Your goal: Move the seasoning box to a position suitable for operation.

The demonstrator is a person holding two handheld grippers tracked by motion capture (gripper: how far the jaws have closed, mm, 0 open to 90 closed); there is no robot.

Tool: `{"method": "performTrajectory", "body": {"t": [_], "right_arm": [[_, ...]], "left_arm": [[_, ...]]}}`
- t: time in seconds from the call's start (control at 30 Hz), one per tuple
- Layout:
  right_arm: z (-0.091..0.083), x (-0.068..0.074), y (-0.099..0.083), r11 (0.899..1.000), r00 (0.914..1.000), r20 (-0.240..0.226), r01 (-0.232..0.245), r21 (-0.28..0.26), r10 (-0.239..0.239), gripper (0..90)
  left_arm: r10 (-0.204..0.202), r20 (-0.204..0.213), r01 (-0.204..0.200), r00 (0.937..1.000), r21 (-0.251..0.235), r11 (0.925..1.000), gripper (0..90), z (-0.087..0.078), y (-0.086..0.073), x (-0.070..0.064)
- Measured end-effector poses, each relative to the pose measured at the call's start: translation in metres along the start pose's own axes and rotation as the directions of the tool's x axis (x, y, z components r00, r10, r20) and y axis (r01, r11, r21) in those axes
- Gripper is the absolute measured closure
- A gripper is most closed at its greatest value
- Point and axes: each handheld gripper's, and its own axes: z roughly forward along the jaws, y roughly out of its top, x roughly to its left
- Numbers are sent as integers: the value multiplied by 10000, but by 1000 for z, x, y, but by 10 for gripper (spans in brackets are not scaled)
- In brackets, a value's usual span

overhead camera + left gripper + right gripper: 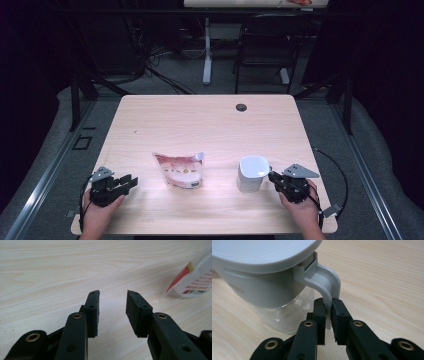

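Note:
A white jug (251,173) with a grey lid (259,252) and a clear lower body stands upright on the wooden table (200,125), front right. My right gripper (274,177) is shut on the jug's handle (327,287); both pads press the lower part of the handle. A red and white pouch (181,170) lies flat at the front middle; its corner (193,280) is at the right edge of the left gripper view. My left gripper (131,182) rests low over the table, left of the pouch. It is open, with nothing between the jaws (112,303).
A round cable hole (241,107) sits near the table's far edge. Behind the table stand a black chair (267,45) and a white desk leg (207,50). Bare wood stretches across the far half of the table.

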Motion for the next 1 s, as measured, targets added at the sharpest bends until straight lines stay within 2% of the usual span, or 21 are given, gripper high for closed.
{"method": "performTrajectory", "body": {"t": [0.2,0.33,0.5,0.73,0.9,1.0], "right_arm": [[-3,5,0,9997,9999,5,160,172,-160,825],[-6,10,-1,9997,10000,-15,81,232,-81,818],[-8,12,-1,10000,9999,-67,83,-52,-84,795],[-5,12,1,9997,9998,171,144,-180,-141,791],[-5,15,2,9997,9988,422,233,-86,-229,815],[-6,17,3,9999,9983,569,110,11,-110,822]], "left_arm": [[45,22,-45,10000,21,10000,636,1,0,0],[82,39,-82,10000,49,10000,636,0,0,-1],[70,22,-70,10000,42,10000,636,0,0,-1],[80,7,-80,10000,77,9999,635,1,0,-1],[64,-17,-64,10000,36,10000,636,1,-1,-1],[63,-10,-63,10000,26,10000,635,0,-1,-1]]}}
